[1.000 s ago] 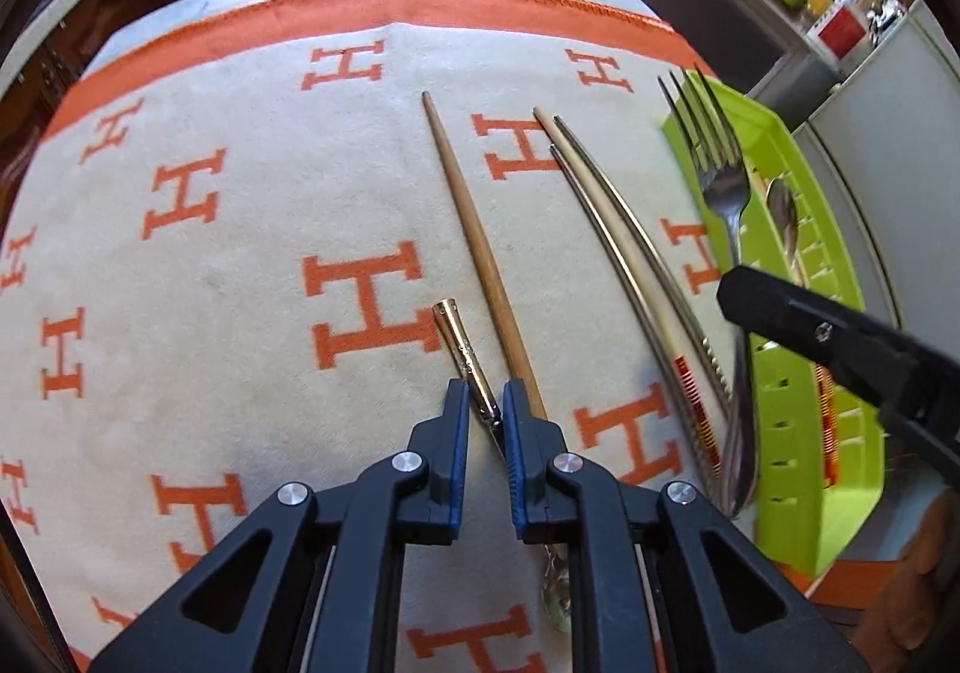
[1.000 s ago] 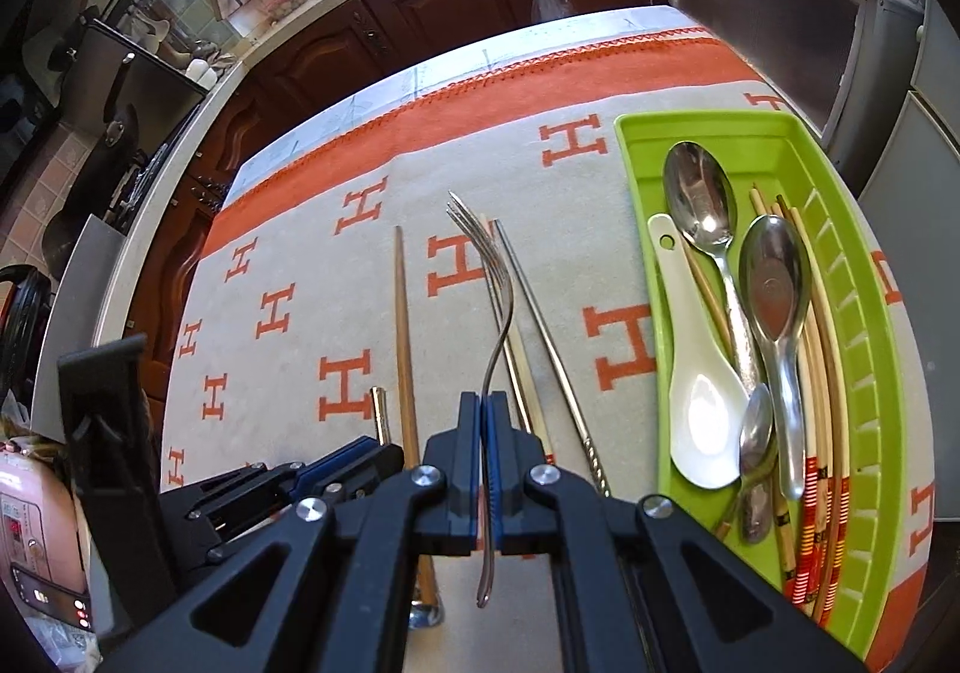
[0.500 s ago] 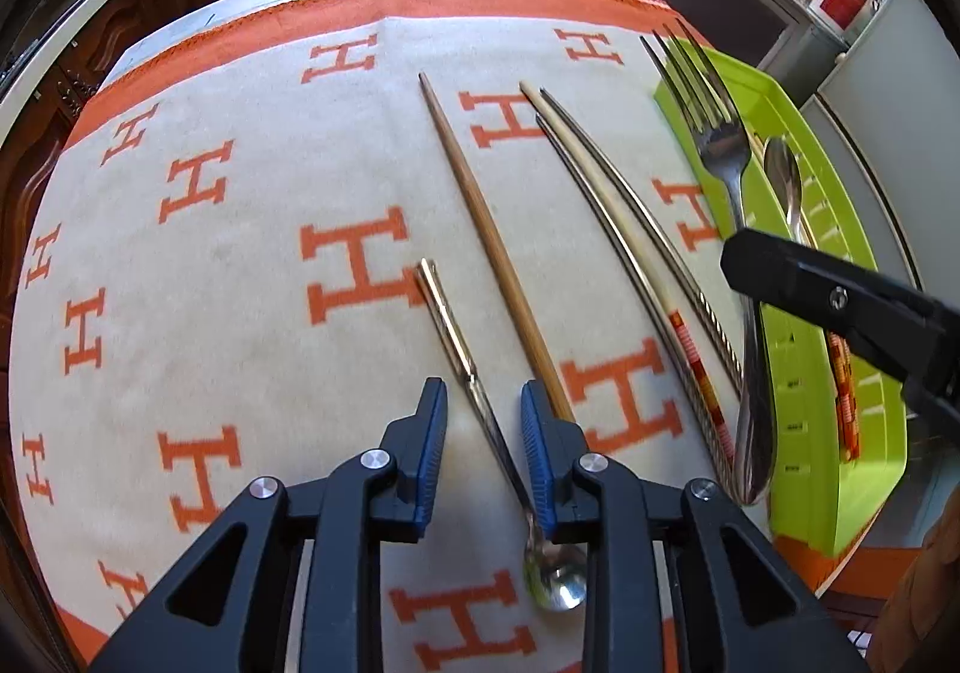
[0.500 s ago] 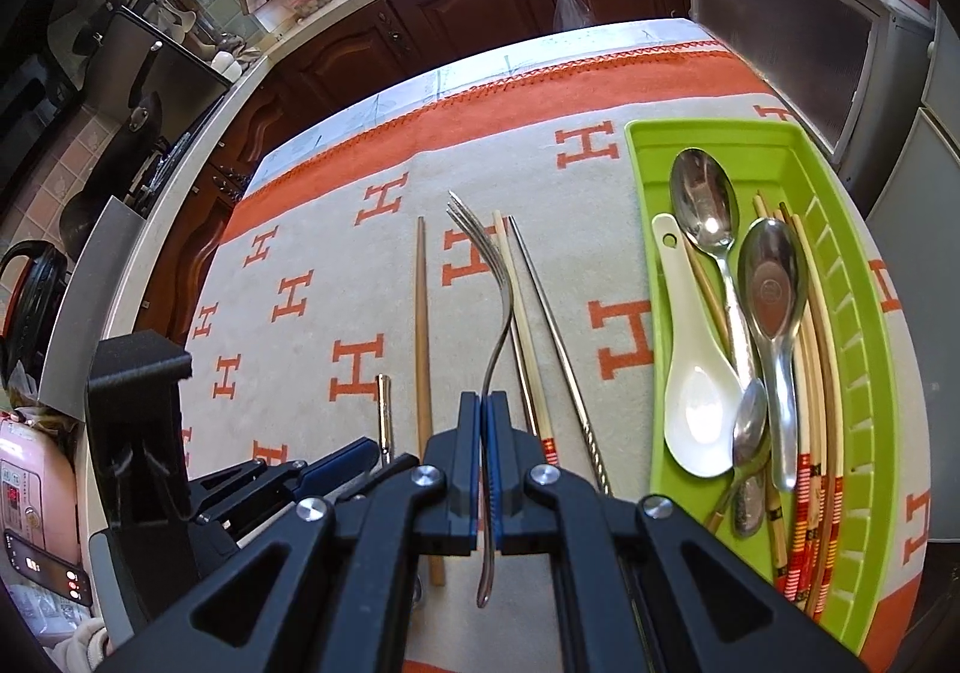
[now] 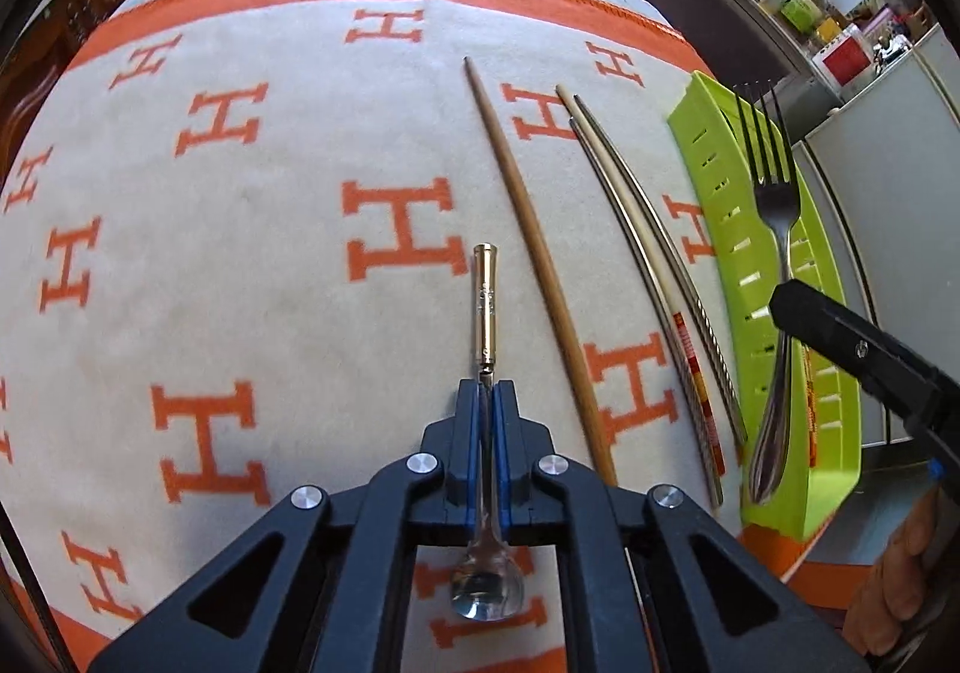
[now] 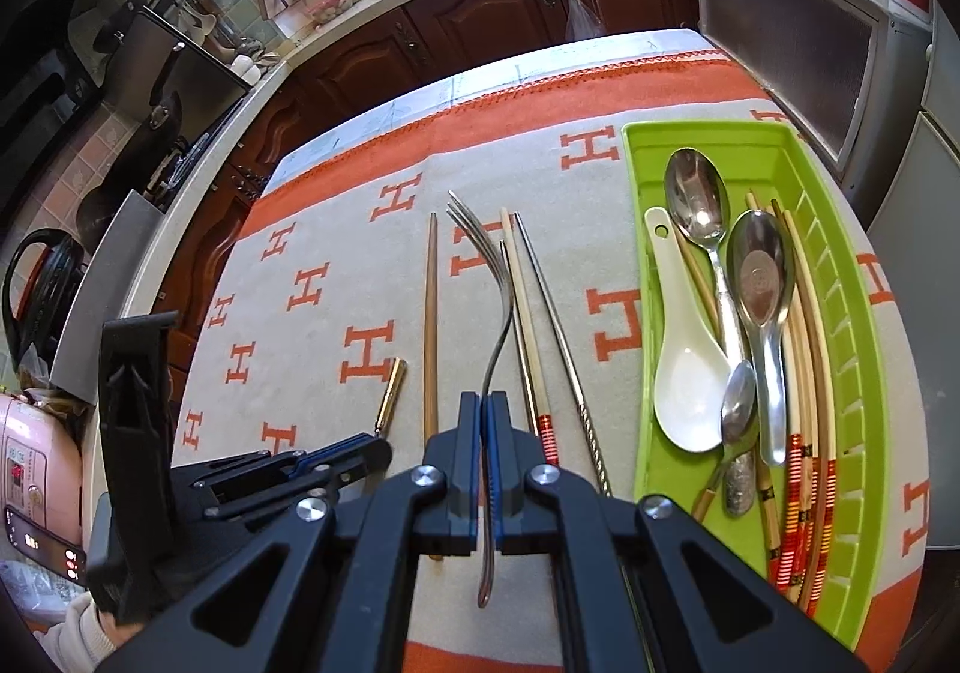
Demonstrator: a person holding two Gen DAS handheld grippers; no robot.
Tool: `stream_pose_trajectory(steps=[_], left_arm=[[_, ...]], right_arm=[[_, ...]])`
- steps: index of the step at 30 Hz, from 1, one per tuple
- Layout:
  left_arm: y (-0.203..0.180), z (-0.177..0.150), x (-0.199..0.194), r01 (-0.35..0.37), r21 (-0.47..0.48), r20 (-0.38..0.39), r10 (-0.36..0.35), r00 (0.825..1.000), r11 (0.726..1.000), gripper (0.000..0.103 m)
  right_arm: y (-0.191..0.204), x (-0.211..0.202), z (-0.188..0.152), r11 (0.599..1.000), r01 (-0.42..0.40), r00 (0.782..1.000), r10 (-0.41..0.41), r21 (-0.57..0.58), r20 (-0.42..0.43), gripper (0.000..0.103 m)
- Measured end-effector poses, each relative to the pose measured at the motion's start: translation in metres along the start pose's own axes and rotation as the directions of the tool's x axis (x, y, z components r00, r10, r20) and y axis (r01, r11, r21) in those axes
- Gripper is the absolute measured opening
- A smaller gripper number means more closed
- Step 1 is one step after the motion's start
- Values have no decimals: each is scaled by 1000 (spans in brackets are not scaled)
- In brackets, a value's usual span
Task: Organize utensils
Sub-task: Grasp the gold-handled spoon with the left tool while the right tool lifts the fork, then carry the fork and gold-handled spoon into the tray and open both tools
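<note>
My left gripper (image 5: 486, 391) is shut on a small spoon with a gold handle (image 5: 483, 307), its bowl (image 5: 487, 592) under the jaws; it also shows in the right wrist view (image 6: 391, 391). My right gripper (image 6: 485, 400) is shut on a steel fork (image 6: 495, 277), held above the cloth; the fork shows in the left wrist view (image 5: 774, 229) over the green tray (image 5: 714, 193). A wooden chopstick (image 5: 540, 265) and a cream and a steel chopstick (image 5: 648, 265) lie on the cloth.
The green tray (image 6: 852, 313) at right holds several spoons, a white ceramic spoon (image 6: 684, 373) and chopsticks. The orange-and-cream H-patterned cloth (image 5: 240, 265) covers the table. Kitchen cabinets (image 6: 480, 18) and a counter stand beyond the far edge.
My left gripper was open around the small spoon half a second ago and has closed on its stem. The right gripper still holds the fork and has drifted slightly.
</note>
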State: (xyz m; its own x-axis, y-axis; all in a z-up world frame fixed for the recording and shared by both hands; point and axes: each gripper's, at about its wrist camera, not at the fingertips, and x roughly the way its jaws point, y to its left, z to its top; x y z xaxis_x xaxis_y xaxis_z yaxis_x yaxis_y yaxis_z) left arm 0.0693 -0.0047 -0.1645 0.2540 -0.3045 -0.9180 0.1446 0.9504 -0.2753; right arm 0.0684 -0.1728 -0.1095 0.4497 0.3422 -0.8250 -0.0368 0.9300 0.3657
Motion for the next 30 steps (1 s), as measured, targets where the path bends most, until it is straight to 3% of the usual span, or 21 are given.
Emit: stream_pose_trajectory(steps=[7, 16, 19, 23, 30], left_arm=[[6, -10, -25, 47, -2, 18, -47, 999, 999, 2], [-31, -1, -67, 163, 69, 41, -166, 985, 984, 2], [-54, 8, -75, 199, 103, 41, -204, 978, 975, 2], [-92, 28, -75, 249, 132, 33, -255, 966, 960, 2], [-140, 55, -43, 250, 127, 8, -253, 967, 960, 2]], right_arm=[[0, -10, -3, 999, -40, 999, 41, -30, 13, 2], [-27, -34, -8, 997, -65, 997, 64, 35, 31, 2], [-42, -46, -6, 997, -41, 998, 37, 67, 53, 2], [-67, -61, -2, 993, 67, 994, -74, 94, 76, 2], [-87, -55, 0, 979, 186, 981, -190, 81, 43, 2]])
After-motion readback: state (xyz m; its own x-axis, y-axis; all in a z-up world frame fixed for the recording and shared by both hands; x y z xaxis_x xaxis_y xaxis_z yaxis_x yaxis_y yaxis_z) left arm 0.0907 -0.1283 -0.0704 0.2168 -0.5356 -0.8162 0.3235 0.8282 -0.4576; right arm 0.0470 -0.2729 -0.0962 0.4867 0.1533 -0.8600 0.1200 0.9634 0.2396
